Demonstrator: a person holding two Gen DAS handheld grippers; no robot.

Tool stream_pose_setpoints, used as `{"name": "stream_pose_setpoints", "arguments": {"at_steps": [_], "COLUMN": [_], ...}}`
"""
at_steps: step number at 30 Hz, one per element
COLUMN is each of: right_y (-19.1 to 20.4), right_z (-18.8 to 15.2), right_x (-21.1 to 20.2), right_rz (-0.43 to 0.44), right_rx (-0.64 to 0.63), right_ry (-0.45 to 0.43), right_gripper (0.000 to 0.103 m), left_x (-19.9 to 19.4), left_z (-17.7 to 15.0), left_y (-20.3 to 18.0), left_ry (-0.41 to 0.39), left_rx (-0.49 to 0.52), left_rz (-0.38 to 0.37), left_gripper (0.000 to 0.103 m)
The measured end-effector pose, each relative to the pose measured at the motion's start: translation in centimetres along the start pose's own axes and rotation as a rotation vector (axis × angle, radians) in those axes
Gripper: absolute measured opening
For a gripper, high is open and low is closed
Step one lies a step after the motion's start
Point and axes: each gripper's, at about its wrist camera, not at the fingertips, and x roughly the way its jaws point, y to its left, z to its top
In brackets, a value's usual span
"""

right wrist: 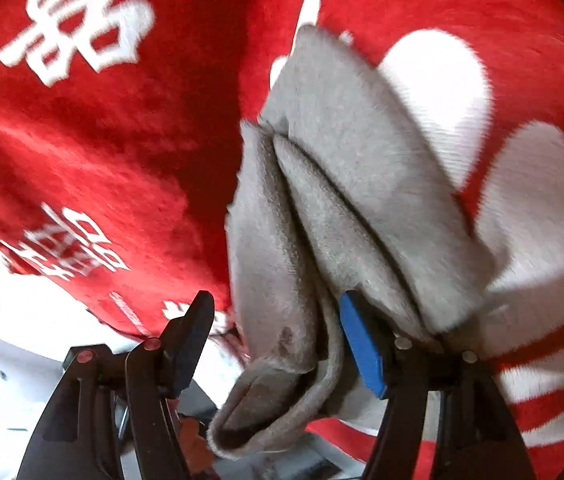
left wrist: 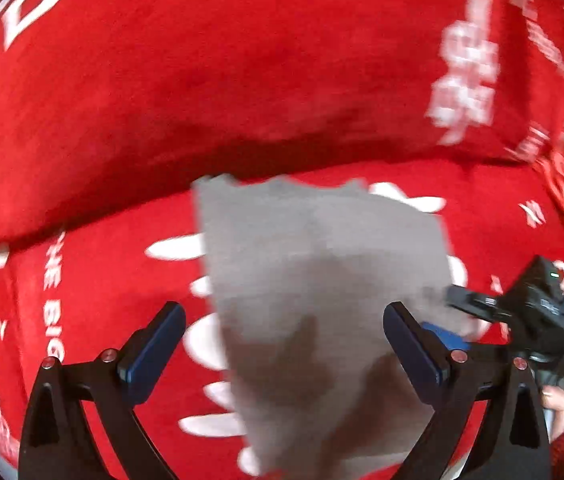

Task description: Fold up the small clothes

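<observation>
The grey cloth point(left wrist: 321, 300) lies on the red blanket point(left wrist: 242, 80), its near end bunched in thick folds between the right gripper point(right wrist: 278, 344) fingers (jaws wide, nothing pinched). The left gripper point(left wrist: 282, 344) also gapes over it. It looks soft, light and limp; best pinched at a corner or hem

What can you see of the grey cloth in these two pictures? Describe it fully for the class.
The grey cloth is a small, soft, fleecy-looking piece lying on a red blanket with white print. In the left wrist view it shows as a flat, blurred grey sheet between the open fingers of the left gripper. In the right wrist view it is folded into several stacked layers, with a rounded looped end and a small dark stain. It lies between the spread fingers of the right gripper, against the blue pad.
</observation>
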Motion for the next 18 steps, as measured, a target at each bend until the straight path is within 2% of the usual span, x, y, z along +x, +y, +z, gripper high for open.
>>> {"name": "stream_pose_setpoints", "arguments": {"at_steps": [4, 8, 12, 13, 15, 16, 18], "right_y": [2.1, 4.3, 5.3, 5.4, 6.7, 7.2, 9.2], "right_z": [1.1, 1.5, 2.2, 2.4, 2.5, 2.5, 2.2], "right_x": [2.5, 4.2, 6.2, 6.7, 7.7, 7.9, 7.4], "right_rz": [-0.07, -0.068, -0.184, -0.2, -0.274, -0.289, -0.285], "right_rx": [-0.076, -0.149, -0.191, -0.193, -0.251, -0.276, -0.365], "right_ry": [0.082, 0.146, 0.175, 0.175, 0.166, 0.161, 0.125], "right_gripper": [0.07, 0.07, 0.068, 0.063, 0.027, 0.015, 0.015], "left_x": [1.5, 3.7, 4.2, 4.3, 4.4, 4.5, 4.5], "left_z": [-0.5, -1.6, -2.7, -2.9, -3.1, -3.2, -3.2], "left_y": [3.7, 6.2, 7.4, 7.7, 8.1, 8.3, 8.5], "left_ry": [0.03, 0.09, 0.091, 0.094, 0.096, 0.096, 0.099], "left_rx": [-0.073, -0.101, -0.117, -0.132, -0.153, -0.162, -0.171], "left_rz": [0.052, 0.068, 0.097, 0.094, 0.095, 0.095, 0.093], "left_gripper": [0.099, 0.099, 0.099, 0.099, 0.099, 0.099, 0.099]}}
